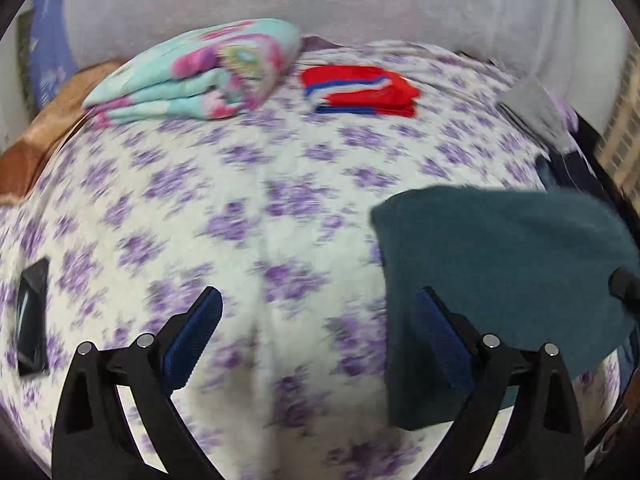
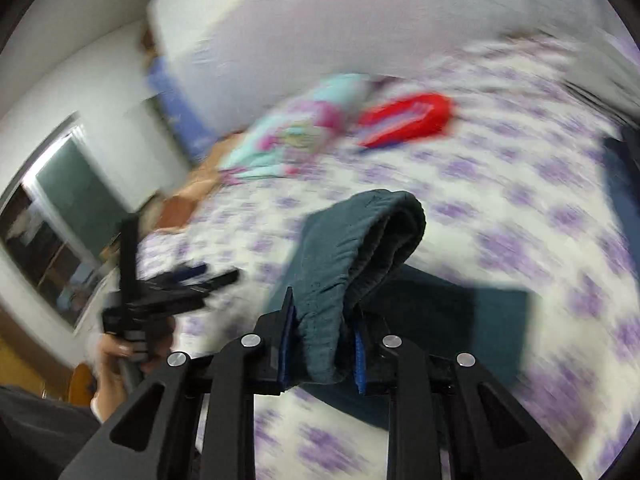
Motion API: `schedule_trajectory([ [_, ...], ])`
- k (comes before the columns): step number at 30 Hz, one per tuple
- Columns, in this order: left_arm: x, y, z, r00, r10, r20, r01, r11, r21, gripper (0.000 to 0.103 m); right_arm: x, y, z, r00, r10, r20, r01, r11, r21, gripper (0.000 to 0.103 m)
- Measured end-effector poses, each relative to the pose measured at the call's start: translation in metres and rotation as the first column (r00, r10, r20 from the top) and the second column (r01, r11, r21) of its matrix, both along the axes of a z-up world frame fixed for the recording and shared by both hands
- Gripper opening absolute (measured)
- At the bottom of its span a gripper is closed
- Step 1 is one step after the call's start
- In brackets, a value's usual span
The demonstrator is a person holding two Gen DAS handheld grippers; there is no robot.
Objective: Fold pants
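Floral bed (image 1: pixel 248 184), one teal pants (image 2: pixel 360 248), apparently two folded piles.

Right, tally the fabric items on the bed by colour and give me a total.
Teal: 1, the pants, held by the right gripper
Red with blue and white stripes: 1, a folded garment
Turquoise and pink floral: 1, a folded blanket
Total: 3, all on the purple-flowered sheet; the blurred pile at the bed's right edge is not counted.
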State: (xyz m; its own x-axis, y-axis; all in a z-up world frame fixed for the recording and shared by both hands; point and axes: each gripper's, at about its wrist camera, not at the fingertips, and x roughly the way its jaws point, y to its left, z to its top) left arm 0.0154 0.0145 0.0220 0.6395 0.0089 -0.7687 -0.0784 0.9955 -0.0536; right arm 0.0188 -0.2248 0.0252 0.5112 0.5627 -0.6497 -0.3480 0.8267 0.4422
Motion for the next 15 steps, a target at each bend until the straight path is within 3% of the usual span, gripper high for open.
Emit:
schedule_trajectory([
  [1, 0.006, -0.011, -0.006, 1.0, -0.022, -0.015, 0.022, 1.0, 0.008, 0.094, 0.002, -0.014, -0.021, 0.997, -0.039, -0.067, 0.037, 0.999, -0.037, 0.043],
  [2, 0.013, -0.021, -0.013, 0.999, -0.045, -0.029, 0.046, 0.999, 0.012, 0.094, 0.004, -0.021, -0.037, 0.99, -0.09, -0.107, 0.079, 0.992, -0.103, 0.063],
  [4, 0.032, -0.046, -0.038, 0.99, -0.094, -0.106, 0.1, 0.993, 0.061, 0.094, 0.003, -0.032, -0.059, 0.975, -0.177, -0.134, 0.147, 0.967, -0.209, 0.064],
  [6, 0.039, -0.067, -0.056, 0.982, -0.097, -0.165, 0.123, 0.98, 0.156, 0.095, -0.002, -0.04, -0.055, 0.98, -0.156, -0.127, 0.136, 0.979, -0.152, 0.065],
  [10, 0.033, -0.072, -0.045, 0.984, -0.117, -0.131, 0.14, 0.973, 0.182, 0.094, -0.005, -0.041, -0.022, 0.993, -0.12, 0.024, 0.122, 0.986, -0.112, 0.065],
  [15, 0.033, -0.063, -0.031, 0.991, -0.074, -0.113, 0.093, 0.98, 0.176, 0.094, 0.024, -0.015, -0.025, 0.998, -0.064, 0.022, 0.067, 0.983, -0.17, 0.065],
])
